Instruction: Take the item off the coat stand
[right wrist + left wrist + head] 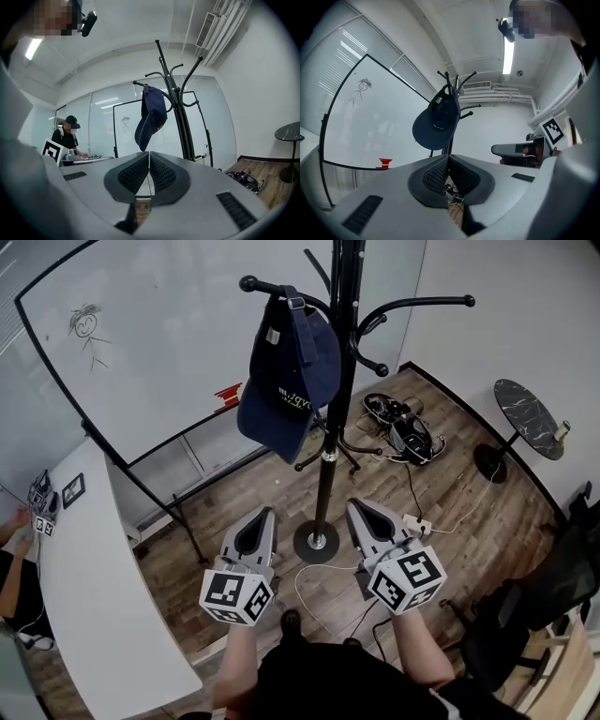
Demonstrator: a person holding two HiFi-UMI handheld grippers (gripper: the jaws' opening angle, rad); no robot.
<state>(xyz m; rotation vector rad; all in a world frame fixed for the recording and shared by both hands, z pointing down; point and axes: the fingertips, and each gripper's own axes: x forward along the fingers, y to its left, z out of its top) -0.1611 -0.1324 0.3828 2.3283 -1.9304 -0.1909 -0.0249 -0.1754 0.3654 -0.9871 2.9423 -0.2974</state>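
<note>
Both grippers are held low before the person, above the floor. The left gripper (pixel 265 515) is just left of the stand's base and the right gripper (pixel 360 508) just right of it.

Surface and room: a wood floor (pixel 459 488) is noted, bounded by white walls. A whiteboard (pixel 159 343) bearing a stick figure stands at the left. A white table (pixel 94 606) runs along the near left, with a seated person (pixel 13 563) at its far side. A round dark side table (pixel 529 418) stands at the right. A dark chair (pixel 553 582) is seen at the near right.

Task item: the cap (pixel 289 381), navy, is hung on an upper left hook of the stand (pixel 328 451), brim downward. It is well above both grippers and touched by neither.

Edges and clearance: the stand's round base (pixel 317 542) is set between the two grippers. A heap of cables (pixel 403 427) lies behind the stand, and a white cord is trailed across the floor to a power strip (pixel 418 524) just beside the right gripper. Open floor is seen between the stand and the side table. Air round the cap is unobstructed on the whiteboard side.

Fingers: on the left gripper the ribbed pads (pixel 437 174) are pressed together with nothing between them. On the right gripper the pads (pixel 161 172) are likewise brought together at the tips, and nothing is held.
</note>
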